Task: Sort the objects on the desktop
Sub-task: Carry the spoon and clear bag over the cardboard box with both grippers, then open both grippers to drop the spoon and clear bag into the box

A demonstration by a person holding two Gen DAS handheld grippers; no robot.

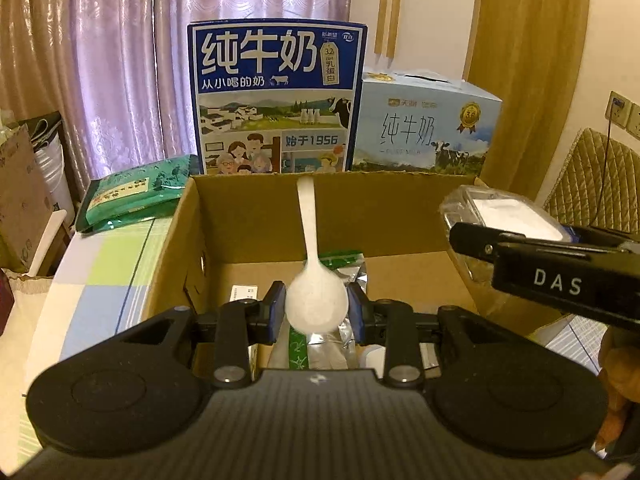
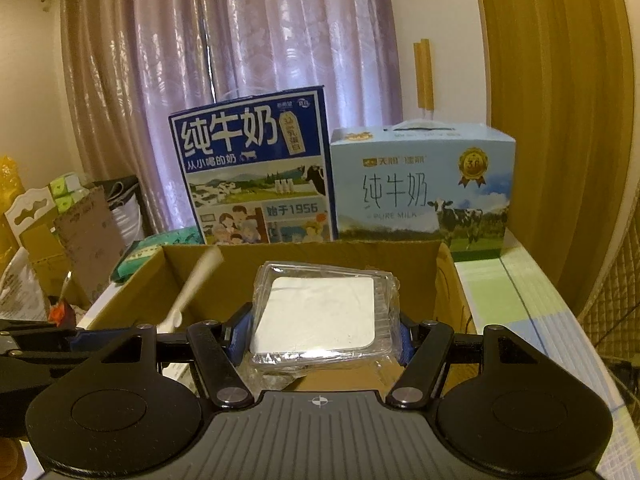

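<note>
1. White plastic spoon [image 1: 316, 300] sits clamped by its bowl between the left gripper's [image 1: 317, 312] blue pads, handle pointing forward above the open cardboard box [image 1: 248, 216].
2. Clear plastic container [image 2: 324, 312] with a white lid is pinched between the right gripper's [image 2: 320, 332] fingers, also over the box.
3. Foil packets [image 1: 344, 268] lie on the box floor.
4. Two milk cartons, dark blue [image 1: 276, 100] and light blue [image 1: 428, 128], stand behind the box.

This is a room in a home. Pink curtains [image 2: 256, 52] hang behind two milk cartons [image 2: 256, 172], which stand behind an open cardboard box [image 1: 248, 216]. Left of the box, household clutter [image 2: 60, 220] piles up; right of it, a quilted chair back [image 1: 592, 176] shows.
</note>
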